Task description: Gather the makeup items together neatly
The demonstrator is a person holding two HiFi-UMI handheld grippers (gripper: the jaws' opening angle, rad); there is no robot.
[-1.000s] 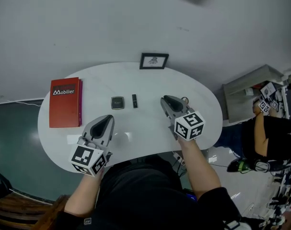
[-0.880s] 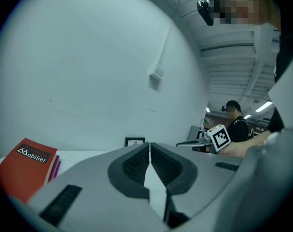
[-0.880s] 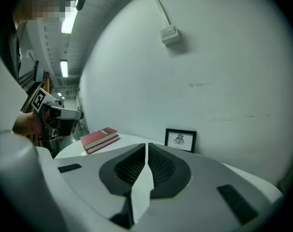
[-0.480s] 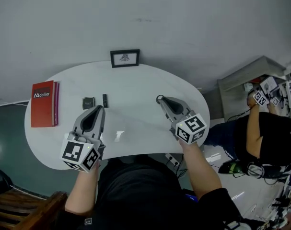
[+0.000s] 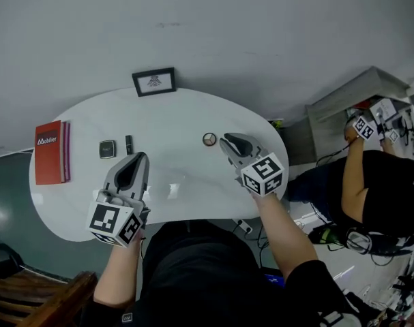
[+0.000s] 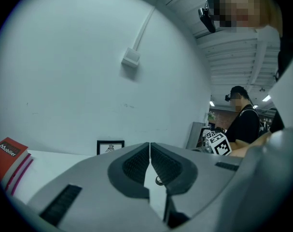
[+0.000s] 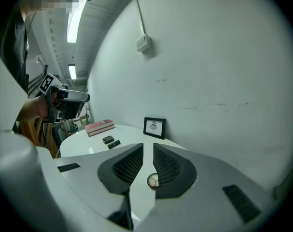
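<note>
The white table (image 5: 183, 122) is rounded, and its near edge is hidden behind the wearer's dark torso and forearms. At the right edge of the head view another person (image 5: 380, 196) in black is cut off by the frame. What that person is handling is too small to tell. A red book (image 5: 48, 152) lies flat at the table's left end, with print on its cover too small to read surely. A framed picture (image 5: 154, 82) stands upright at the far edge against the wall, and its drawing cannot be made out.

The left gripper (image 5: 138, 157) hovers over the near left part of the table, jaws pressed together with nothing in them. The right gripper (image 5: 224, 140) is over the right part, its jaws drawn in to a thin slit and empty.

Of the makeup items, a small dark square case (image 5: 108, 148) and a short dark stick (image 5: 129, 144) lie just beside each other near the book. A small round case (image 5: 209, 139) lies well apart from them, just beyond the right gripper's tips. In the right gripper view one jaw covers part of it, so whether it is touched cannot be told.
</note>
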